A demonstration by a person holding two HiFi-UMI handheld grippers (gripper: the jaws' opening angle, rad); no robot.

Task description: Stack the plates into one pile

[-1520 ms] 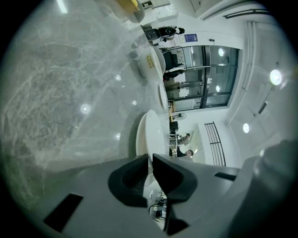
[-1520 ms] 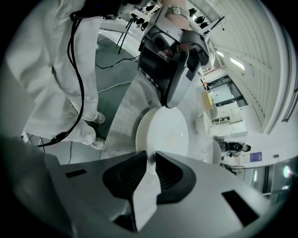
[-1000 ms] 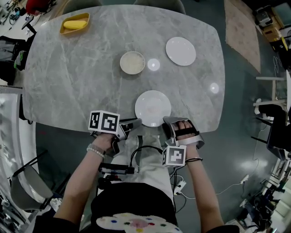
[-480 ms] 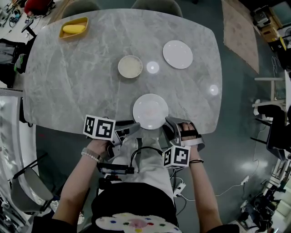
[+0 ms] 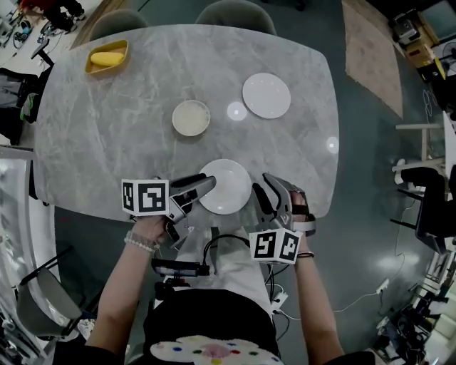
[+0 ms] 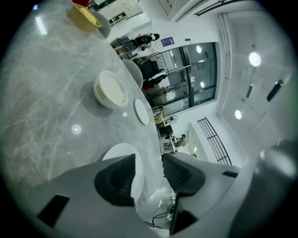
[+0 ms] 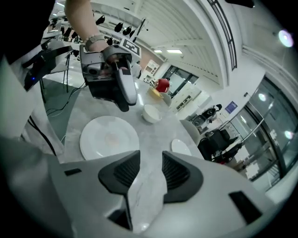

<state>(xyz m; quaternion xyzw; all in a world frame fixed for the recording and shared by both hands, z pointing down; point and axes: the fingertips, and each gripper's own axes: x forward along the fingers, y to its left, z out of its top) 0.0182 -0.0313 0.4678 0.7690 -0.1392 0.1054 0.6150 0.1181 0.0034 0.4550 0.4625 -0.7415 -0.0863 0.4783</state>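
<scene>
A large white plate (image 5: pixel 226 187) lies at the table's near edge, also seen in the right gripper view (image 7: pixel 109 138) and the left gripper view (image 6: pixel 120 154). A smaller white plate (image 5: pixel 266 95) lies far right, and a cream bowl (image 5: pixel 191 117) sits in the middle. My left gripper (image 5: pixel 205 185) hovers over the near plate's left rim; its jaws have just been opening and grip nothing. Just off that plate's right rim is my right gripper (image 5: pixel 265 194). Its jaws have just been closing a little, stand apart, and are empty.
A yellow dish (image 5: pixel 107 56) holding something yellow sits at the far left corner of the grey marble table (image 5: pixel 114 135). Chair backs (image 5: pixel 235 13) stand beyond the far edge. Cables and the person's lap lie below the near edge.
Both grippers rose from below the table's near edge to flank the near plate. The left one now overlaps its left rim. The right gripper has rolled.
</scene>
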